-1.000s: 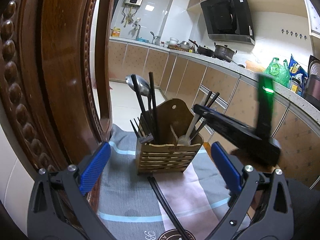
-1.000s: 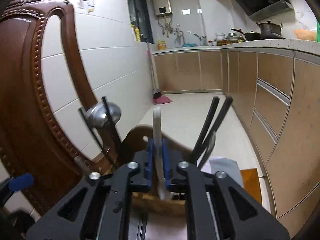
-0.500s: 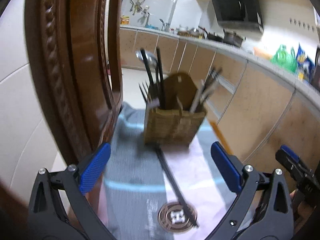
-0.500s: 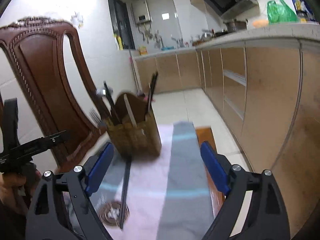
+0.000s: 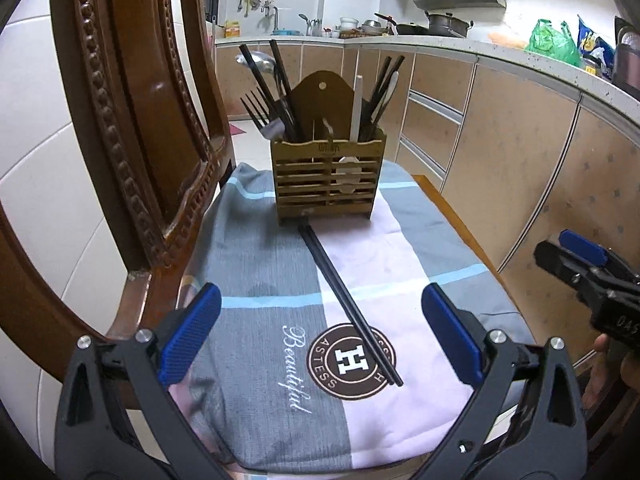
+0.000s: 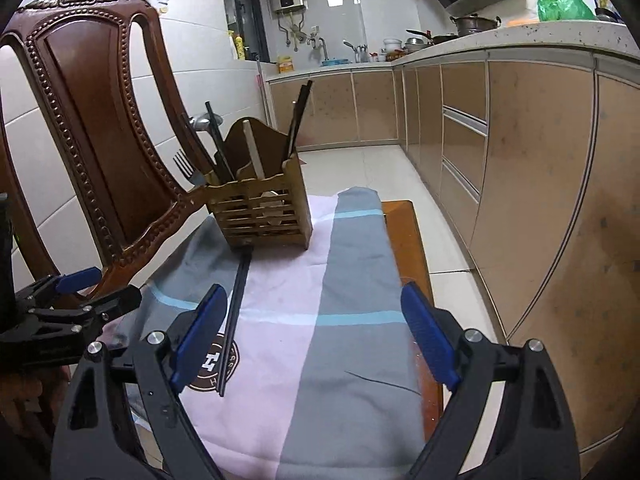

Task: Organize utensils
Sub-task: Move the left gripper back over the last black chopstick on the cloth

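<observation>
A slatted wooden utensil holder (image 5: 328, 176) (image 6: 264, 212) stands at the far end of the cloth. It holds black chopsticks, a fork (image 5: 256, 108), a metal ladle (image 5: 258, 60) and a white spoon (image 5: 356, 108) (image 6: 254, 152). A pair of black chopsticks (image 5: 348, 304) (image 6: 234, 320) lies on the cloth, running from the holder's foot towards me. My left gripper (image 5: 320, 300) is open above the cloth, with the chopsticks' near part between its fingers and untouched. My right gripper (image 6: 314, 300) is open and empty, with the chopsticks just left of its left finger.
A striped grey and pink cloth (image 5: 260, 280) (image 6: 352, 272) covers a small wooden table (image 6: 408, 236). A carved wooden chair back (image 5: 132, 120) (image 6: 92, 112) rises close on the left. Kitchen cabinets (image 6: 520, 168) and tiled floor lie to the right, beyond the table.
My right gripper let go of the white spoon, now standing in the holder, opened wide and drew back. The left gripper also backed away from the holder and tipped down over the loose chopsticks.
</observation>
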### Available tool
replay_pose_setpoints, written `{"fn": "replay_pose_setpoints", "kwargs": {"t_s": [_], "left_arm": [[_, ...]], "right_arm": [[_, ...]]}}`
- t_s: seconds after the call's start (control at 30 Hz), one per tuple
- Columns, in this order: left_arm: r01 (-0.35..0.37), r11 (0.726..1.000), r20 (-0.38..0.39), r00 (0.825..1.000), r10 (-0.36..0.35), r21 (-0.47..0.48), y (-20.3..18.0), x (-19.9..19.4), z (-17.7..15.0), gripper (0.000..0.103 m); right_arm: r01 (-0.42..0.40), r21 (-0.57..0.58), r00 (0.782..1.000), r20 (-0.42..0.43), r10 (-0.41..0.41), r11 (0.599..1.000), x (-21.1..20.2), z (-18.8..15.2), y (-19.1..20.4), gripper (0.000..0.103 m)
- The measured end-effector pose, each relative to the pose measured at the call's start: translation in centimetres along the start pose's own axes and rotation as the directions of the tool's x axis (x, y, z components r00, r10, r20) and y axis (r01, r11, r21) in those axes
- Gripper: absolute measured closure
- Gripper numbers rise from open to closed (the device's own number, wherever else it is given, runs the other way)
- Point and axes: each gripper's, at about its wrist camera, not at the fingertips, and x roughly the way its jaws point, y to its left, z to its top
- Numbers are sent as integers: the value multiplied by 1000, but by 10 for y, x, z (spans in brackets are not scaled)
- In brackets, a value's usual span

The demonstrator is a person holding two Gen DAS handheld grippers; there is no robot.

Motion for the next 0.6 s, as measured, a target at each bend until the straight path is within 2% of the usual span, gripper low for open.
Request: {"fn": "replay_pose_setpoints", "kwargs": {"t_s": [0.3, 0.47, 0.6], "left_arm": [[-3, 1000, -7, 1000, 3, -7, -2, 8, 2, 4], [-51, 993, -90, 995, 41, -111, 12, 54, 16, 6], [-94, 989, -160, 984, 75, -115, 17, 100, 32, 20]], "right_arm": [[6, 10, 1000, -5, -6, 1000, 2, -1, -8, 17], [-20, 34, 1000, -10, 20, 999, 7, 2, -9, 17], [-65, 54, 997, -33, 67, 996, 13, 5, -8, 17]]}}
